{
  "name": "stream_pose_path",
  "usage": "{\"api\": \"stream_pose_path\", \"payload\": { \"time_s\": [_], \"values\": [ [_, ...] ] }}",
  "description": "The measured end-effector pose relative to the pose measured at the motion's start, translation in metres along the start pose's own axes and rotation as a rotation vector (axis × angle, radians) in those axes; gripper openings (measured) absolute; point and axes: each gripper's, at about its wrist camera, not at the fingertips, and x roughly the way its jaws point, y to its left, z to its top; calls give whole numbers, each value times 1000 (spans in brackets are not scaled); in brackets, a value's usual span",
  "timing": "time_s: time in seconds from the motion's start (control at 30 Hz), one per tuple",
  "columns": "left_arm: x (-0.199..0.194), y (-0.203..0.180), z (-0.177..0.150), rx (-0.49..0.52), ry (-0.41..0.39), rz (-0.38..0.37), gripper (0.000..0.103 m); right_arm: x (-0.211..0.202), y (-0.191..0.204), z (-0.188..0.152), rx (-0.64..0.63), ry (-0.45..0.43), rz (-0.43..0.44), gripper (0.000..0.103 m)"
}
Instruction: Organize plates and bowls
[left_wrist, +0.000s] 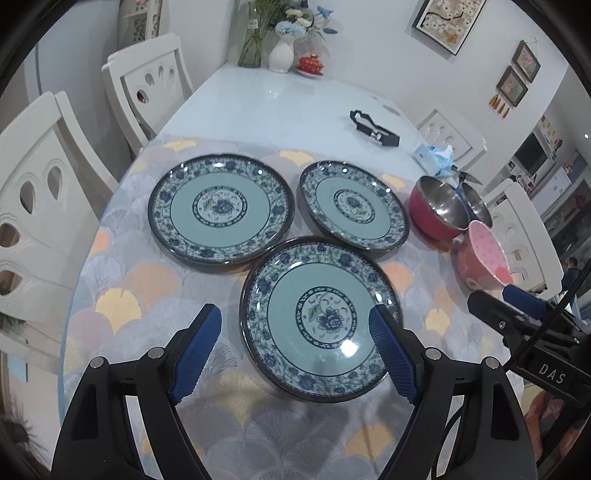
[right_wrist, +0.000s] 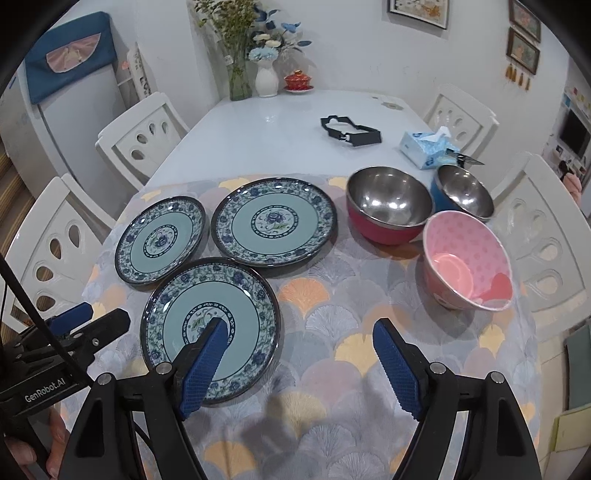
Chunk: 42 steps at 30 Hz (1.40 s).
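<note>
A long white glossy desk (right_wrist: 280, 129) carries everything, its near end covered by a fan-patterned cloth in grey, peach and yellow (right_wrist: 332, 332). Four white chairs with teardrop cut-outs stand around it, two on each side.

On the cloth lie three round teal plates with blue floral rims: the far-left plate (right_wrist: 159, 240), the far-middle plate (right_wrist: 273, 221) and the near plate (right_wrist: 210, 328), set in a triangle with their rims close together. To their right stand three bowls: a red bowl with a steel inside (right_wrist: 388, 206), a blue bowl with a steel inside (right_wrist: 463, 192) just behind it, and a pink dotted bowl (right_wrist: 467, 260) nearest, tilted toward the camera.

Two grippers hover over the near edge. The left gripper (left_wrist: 295, 325) has its jaws wide, with nothing between them, above the near plate. The right gripper (right_wrist: 299, 341) also has its jaws wide and empty, above bare cloth beside that plate.

Further back are one black frame-like object (right_wrist: 351, 133), one blue tissue pack (right_wrist: 428, 147), two vases with flowers and one red lidded cup (right_wrist: 297, 79).

Readable writing: "GenRobot.AI" on the left gripper's body, "DAS" on the right one's.
</note>
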Motion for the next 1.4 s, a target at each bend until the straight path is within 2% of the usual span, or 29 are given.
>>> {"api": "stream_pose_path", "payload": {
  "time_s": [0.2,0.47,0.57,0.67,0.73,0.83,0.9,0.97,1.03,1.07,1.4],
  "values": [
    [19,15,4,-32,36,15,81,33,-3,9,18,72,25,80],
    [59,31,6,-76,139,-5,78,89,-8,12,50,210,74,80],
    [67,32,7,-78,161,-12,77,104,-7,10,47,246,79,75],
    [75,33,7,-74,183,-15,69,116,-5,9,32,277,77,66],
    [80,35,6,-77,195,-11,67,121,-4,7,27,288,77,65],
    [83,39,3,-89,195,-3,56,126,-3,6,22,301,86,58],
    [83,40,2,-86,186,-1,54,129,-3,4,19,301,82,52],
    [83,40,2,-79,181,-1,51,129,-3,4,15,297,89,50],
    [82,40,2,-74,179,-8,41,129,-2,4,4,294,90,49],
    [83,40,1,-74,180,-13,39,129,-1,5,-1,293,91,48],
    [86,30,1,-39,186,-35,39,128,9,3,-35,295,134,35]
  ]
}}
